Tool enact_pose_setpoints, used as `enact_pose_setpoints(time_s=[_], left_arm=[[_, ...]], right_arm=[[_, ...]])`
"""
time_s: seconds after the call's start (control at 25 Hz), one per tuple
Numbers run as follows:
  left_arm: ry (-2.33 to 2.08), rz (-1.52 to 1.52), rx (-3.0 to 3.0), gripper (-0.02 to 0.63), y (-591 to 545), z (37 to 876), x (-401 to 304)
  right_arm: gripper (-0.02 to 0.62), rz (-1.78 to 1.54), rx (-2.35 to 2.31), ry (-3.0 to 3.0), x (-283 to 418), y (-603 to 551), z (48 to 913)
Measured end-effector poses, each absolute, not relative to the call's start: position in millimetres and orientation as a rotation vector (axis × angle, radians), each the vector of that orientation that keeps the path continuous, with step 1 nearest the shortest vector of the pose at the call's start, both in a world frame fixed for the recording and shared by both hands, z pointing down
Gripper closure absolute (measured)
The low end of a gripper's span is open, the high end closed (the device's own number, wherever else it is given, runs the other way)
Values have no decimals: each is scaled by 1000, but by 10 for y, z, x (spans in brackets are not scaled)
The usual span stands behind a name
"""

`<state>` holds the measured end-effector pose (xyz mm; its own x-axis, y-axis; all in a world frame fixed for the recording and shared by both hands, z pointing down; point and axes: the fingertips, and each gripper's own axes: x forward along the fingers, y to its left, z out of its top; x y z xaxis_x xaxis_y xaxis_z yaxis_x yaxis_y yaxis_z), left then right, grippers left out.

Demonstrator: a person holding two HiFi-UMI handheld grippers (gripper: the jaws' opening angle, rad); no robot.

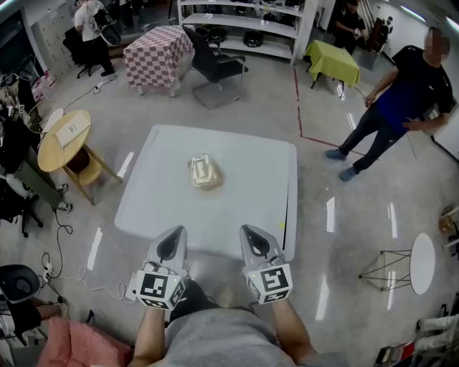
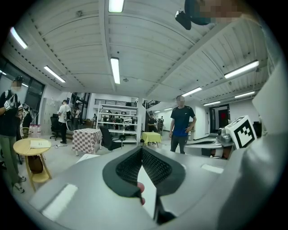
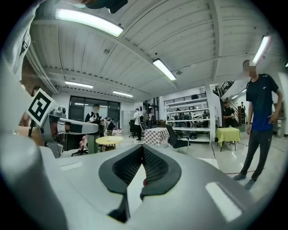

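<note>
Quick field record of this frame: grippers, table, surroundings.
left gripper: shut, empty, tip over the near edge of the white table
right gripper: shut, empty, alongside at the same edge
on table: cream-coloured object, mid-table, apart from both grippers
around: person standing at right; round wooden table at left

Much staying out of sight around the bench

The pale lump [image 1: 204,172] on the bench [image 1: 237,208] is showing too small in the head view to tell what it is. Neither gripper view is showing it, since each claw's own grey body is blocking the lower half of its picture. The left claw [image 1: 173,238] and right claw [image 1: 254,238] are covering parts of the bench's near edge. The bottom edge of the head view is cutting off the person's forearms. The goods on the far shelves [image 1: 244,21] are blurring into dark shapes.
</note>
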<state>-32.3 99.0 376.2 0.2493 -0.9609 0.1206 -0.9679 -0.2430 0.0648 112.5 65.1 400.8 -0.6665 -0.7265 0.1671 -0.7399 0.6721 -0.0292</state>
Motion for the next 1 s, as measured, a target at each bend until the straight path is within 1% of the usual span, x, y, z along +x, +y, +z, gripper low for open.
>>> enact_pose_setpoints(time_s=[0.2, 0.48, 1.0], left_arm=[[-1831, 102, 2384, 594, 747, 3779, -451], [-1761, 136, 2389, 594, 225, 3958, -818], [-1580, 199, 2356, 594, -679, 4644, -1392]], right_arm=[[591, 174, 1211, -2730, 982, 451, 4062], [591, 222, 1241, -2682, 598, 4, 4240], [591, 361, 1316, -2549, -5, -778, 4792]])
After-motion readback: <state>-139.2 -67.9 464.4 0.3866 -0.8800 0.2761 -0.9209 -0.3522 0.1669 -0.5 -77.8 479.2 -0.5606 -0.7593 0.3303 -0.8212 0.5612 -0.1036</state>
